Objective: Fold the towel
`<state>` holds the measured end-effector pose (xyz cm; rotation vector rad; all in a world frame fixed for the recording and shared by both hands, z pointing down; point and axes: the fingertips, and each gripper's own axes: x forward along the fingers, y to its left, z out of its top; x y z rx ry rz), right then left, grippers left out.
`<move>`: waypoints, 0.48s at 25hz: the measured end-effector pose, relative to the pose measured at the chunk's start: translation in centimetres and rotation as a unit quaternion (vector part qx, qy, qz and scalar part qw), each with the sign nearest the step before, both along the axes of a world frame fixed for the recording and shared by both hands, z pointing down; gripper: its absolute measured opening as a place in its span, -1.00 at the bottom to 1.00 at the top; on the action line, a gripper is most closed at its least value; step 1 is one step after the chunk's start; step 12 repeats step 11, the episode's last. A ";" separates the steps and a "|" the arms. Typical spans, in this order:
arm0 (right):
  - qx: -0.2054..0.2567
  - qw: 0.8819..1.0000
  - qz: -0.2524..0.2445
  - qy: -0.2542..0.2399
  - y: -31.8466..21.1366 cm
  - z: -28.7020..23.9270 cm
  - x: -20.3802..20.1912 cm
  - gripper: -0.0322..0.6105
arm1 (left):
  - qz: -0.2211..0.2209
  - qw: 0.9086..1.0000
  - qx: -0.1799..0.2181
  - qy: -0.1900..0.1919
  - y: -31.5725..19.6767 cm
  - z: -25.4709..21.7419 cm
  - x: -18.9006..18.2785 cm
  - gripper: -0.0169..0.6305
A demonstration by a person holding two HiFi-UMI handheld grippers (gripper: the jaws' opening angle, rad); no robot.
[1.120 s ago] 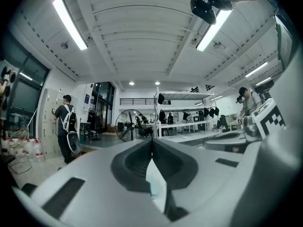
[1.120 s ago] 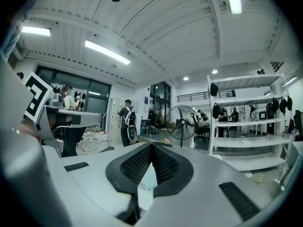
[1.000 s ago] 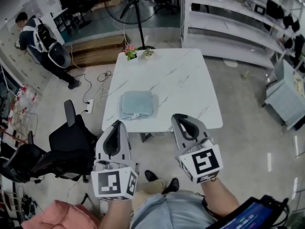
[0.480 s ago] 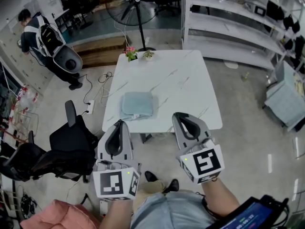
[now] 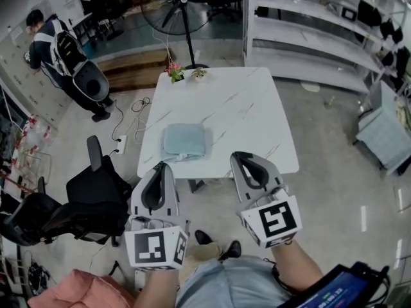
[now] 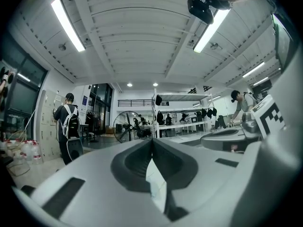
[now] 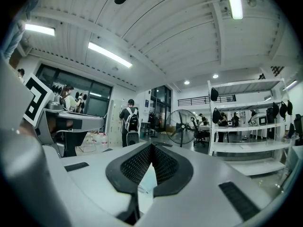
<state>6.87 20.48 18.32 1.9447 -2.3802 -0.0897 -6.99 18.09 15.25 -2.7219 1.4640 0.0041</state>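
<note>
A pale blue towel (image 5: 185,140) lies folded into a small square near the front edge of the white marble table (image 5: 244,108) in the head view. My left gripper (image 5: 157,175) is held level in front of the table edge, below the towel, shut with nothing between its pads. My right gripper (image 5: 250,165) is held level to the right of the towel, near the table's front edge, also shut and empty. In the left gripper view the left gripper (image 6: 151,143) shows its jaws meeting; in the right gripper view the right gripper (image 7: 150,149) has its pads together. Neither touches the towel.
Two small potted plants (image 5: 176,71) stand at the table's far edge. A standing fan (image 5: 178,11) is behind the table, white shelving (image 5: 308,31) at the right. A black office chair (image 5: 96,191) stands left of the table. A person with a backpack (image 5: 61,50) is at far left.
Both grippers have stayed where they were, shut. The person at far left has shifted a little to the right.
</note>
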 end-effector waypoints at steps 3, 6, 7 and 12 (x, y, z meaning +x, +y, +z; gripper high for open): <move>-0.001 1.000 0.000 0.001 0.1 0.1 -0.1 -0.85 | 0.001 1.000 -0.001 -0.001 0.0 0.1 0.0 -0.92; 0.000 1.000 -0.001 0.002 0.1 0.2 -0.1 -0.85 | 0.002 1.000 0.000 -0.001 0.1 0.2 0.1 -0.92; 0.001 1.000 -0.001 0.002 0.2 0.2 -0.1 -0.85 | 0.003 1.000 0.000 -0.001 0.1 0.3 0.2 -0.92; 0.001 1.000 -0.001 0.002 0.2 0.2 0.2 -0.85 | 0.006 1.000 -0.001 -0.003 0.2 0.3 0.6 -0.92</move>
